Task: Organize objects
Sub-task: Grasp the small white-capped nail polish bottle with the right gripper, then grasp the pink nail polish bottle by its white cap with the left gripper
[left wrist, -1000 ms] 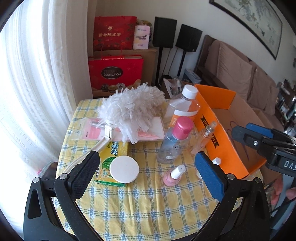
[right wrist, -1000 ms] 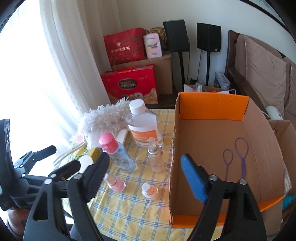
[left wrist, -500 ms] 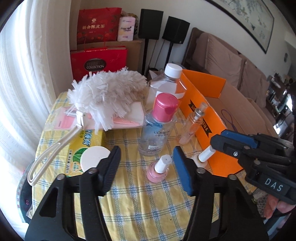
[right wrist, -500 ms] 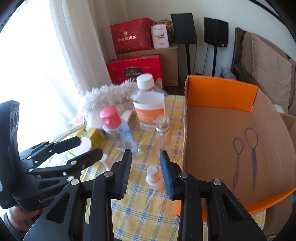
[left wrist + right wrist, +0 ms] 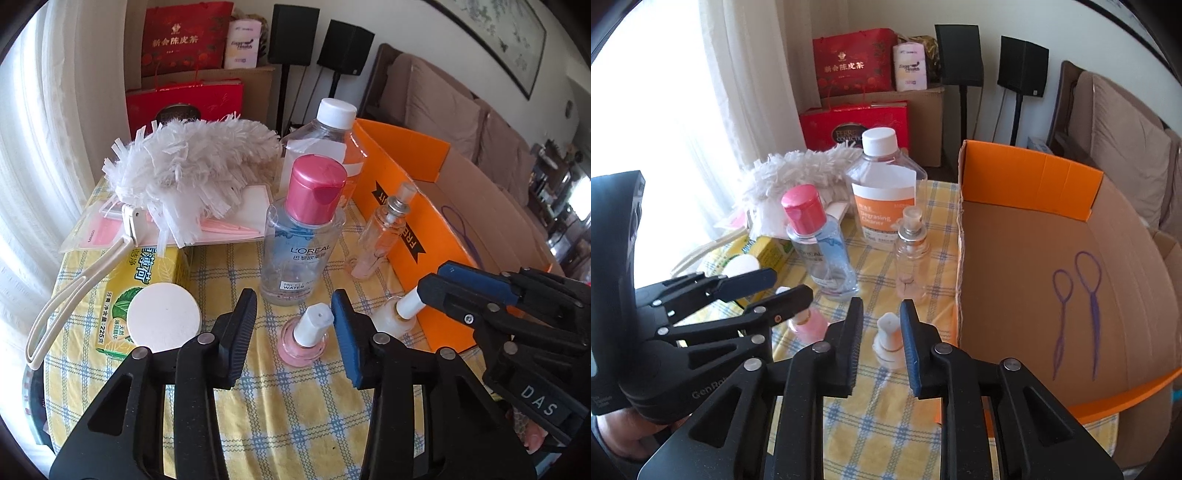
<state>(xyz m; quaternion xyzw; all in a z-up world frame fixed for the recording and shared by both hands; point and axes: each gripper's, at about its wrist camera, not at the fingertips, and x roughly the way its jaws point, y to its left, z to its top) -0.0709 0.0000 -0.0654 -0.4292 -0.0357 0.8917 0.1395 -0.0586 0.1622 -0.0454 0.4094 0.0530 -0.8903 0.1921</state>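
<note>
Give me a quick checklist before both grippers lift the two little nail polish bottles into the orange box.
1. Pink nail polish between left gripper fingers: ok; jaws closing.
2. Left pads pressing the cap: not ok, gap visible.
3. Orange nail polish between right gripper fingers: ok; jaws closing.
4. Right pads pressing the cap: cannot tell.
5. Orange box has free floor beside the purple hair loops: ok.
6. Spray bottle clear of right gripper: ok.

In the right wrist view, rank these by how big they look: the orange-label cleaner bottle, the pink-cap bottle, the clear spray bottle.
1. orange-label cleaner bottle, though farthest away
2. pink-cap bottle
3. clear spray bottle, close behind; the pink-cap one sits slightly nearer.
</note>
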